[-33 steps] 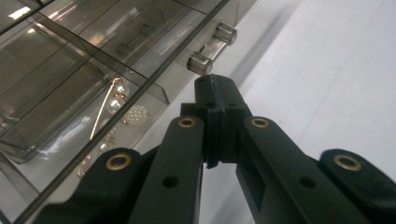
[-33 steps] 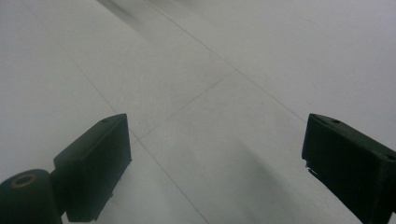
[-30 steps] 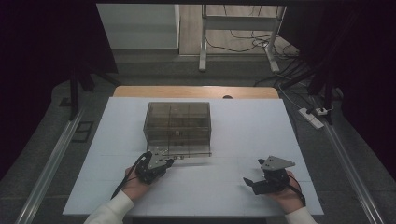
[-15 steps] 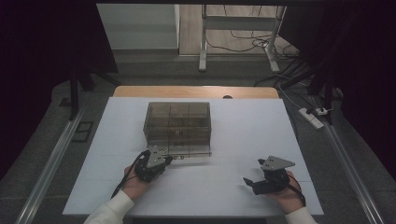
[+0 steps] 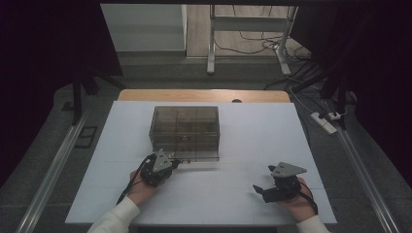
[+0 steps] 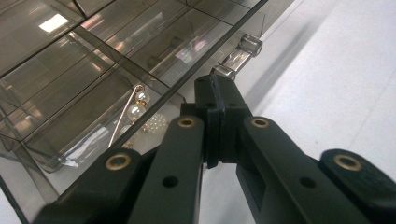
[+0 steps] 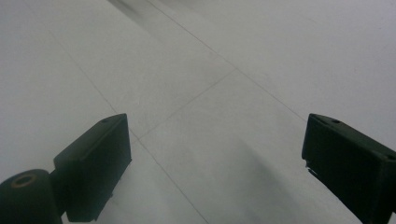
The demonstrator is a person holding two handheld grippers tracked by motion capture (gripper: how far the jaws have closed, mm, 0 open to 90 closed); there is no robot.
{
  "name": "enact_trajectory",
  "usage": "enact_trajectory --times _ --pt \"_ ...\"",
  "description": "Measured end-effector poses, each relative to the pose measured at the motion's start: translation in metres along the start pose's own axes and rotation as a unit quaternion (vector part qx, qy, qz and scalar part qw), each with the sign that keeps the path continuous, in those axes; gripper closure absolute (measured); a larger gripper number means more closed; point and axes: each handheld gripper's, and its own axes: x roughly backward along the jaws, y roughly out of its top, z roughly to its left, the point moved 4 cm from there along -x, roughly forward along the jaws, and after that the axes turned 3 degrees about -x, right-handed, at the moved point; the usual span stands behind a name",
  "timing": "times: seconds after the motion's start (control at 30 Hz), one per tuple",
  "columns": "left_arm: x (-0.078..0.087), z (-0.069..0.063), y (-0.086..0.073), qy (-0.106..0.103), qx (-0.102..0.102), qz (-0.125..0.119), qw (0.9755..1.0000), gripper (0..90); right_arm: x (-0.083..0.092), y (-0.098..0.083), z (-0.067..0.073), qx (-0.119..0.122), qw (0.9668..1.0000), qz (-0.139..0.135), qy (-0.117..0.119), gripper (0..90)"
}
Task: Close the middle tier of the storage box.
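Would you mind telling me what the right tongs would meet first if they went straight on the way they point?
The right tongs, open, point low across the bare white table; they would probably meet its surface first.

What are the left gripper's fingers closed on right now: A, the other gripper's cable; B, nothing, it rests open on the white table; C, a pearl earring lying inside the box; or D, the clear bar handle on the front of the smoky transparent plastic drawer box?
D: in the left gripper view the left gripper has its black fingers pinched together on the clear bar handle of the smoky transparent plastic drawer box.
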Motion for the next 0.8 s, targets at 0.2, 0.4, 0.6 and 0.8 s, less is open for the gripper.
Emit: enact_trajectory --times 0.2,0.4,0.6,0.8 --pt "-0.0018 0.002 0.0009 0.002 0.001 -0.001 1.0 88.6 0.0 0.0001 0.0001 0.001 1.0 0.0 0.0 7.9" --pt "-0.0036 0.0042 0.0017 0.004 0.003 -0.003 1.0 88.6 -0.0002 0.0001 0.0001 0.001 1.0 0.0 0.0 7.9" --pt "-0.0048 0.006 0.0022 0.003 0.007 -0.005 1.0 88.5 -0.0001 0.0002 0.0001 0.002 1.0 0.001 0.0 7.9" --pt "-0.0073 0.0093 0.0025 0.007 0.009 -0.004 0.9999 88.1 -0.0003 0.0002 0.0001 0.002 1.0 0.002 0.001 7.9"
